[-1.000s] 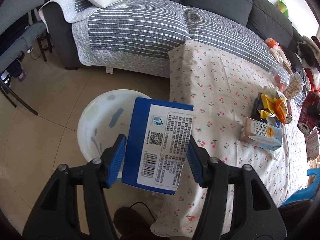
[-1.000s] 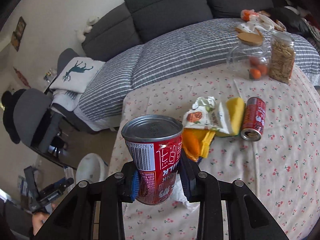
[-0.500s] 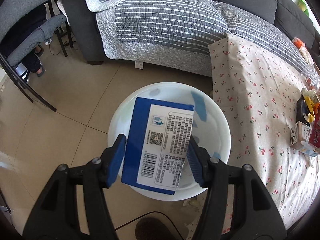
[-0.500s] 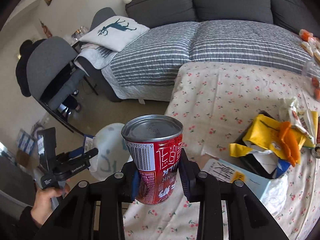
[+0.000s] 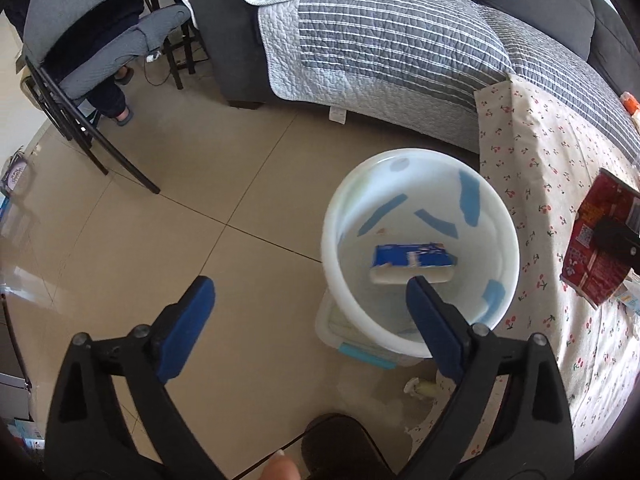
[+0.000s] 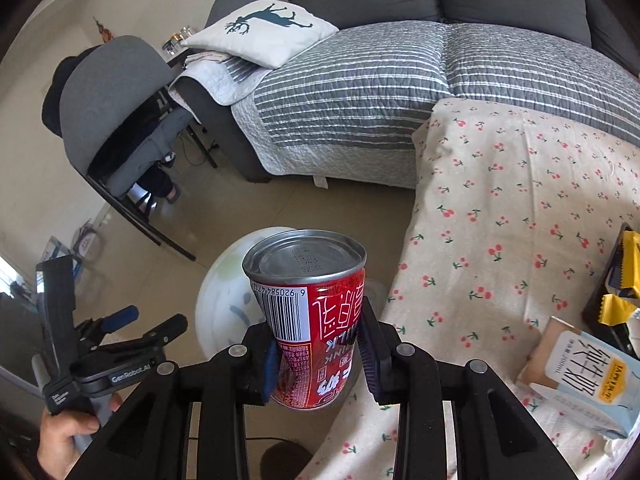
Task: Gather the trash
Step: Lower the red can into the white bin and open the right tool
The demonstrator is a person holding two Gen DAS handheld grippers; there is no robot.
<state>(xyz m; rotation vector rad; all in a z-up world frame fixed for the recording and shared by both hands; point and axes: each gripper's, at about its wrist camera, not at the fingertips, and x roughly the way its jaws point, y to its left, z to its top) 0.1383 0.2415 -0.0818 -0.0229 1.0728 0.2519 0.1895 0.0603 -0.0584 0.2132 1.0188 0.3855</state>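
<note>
Your left tongs [image 5: 310, 294] have just sprung wide and hold nothing, hanging over the floor beside the white bin [image 5: 420, 254]. The blue carton [image 5: 412, 262] lies inside the bin at its bottom. Your right tongs [image 6: 320, 354] grip a red can [image 6: 310, 318], upright, above the edge of the cherry-print worktop [image 6: 512, 216], with the bin below and behind it. A pale carton [image 6: 584, 376] lies on the worktop to the right.

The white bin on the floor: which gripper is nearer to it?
Left. The left gripper hangs open just above the white bin; the right gripper, shut on the red can, is farther back beside the table.
</note>
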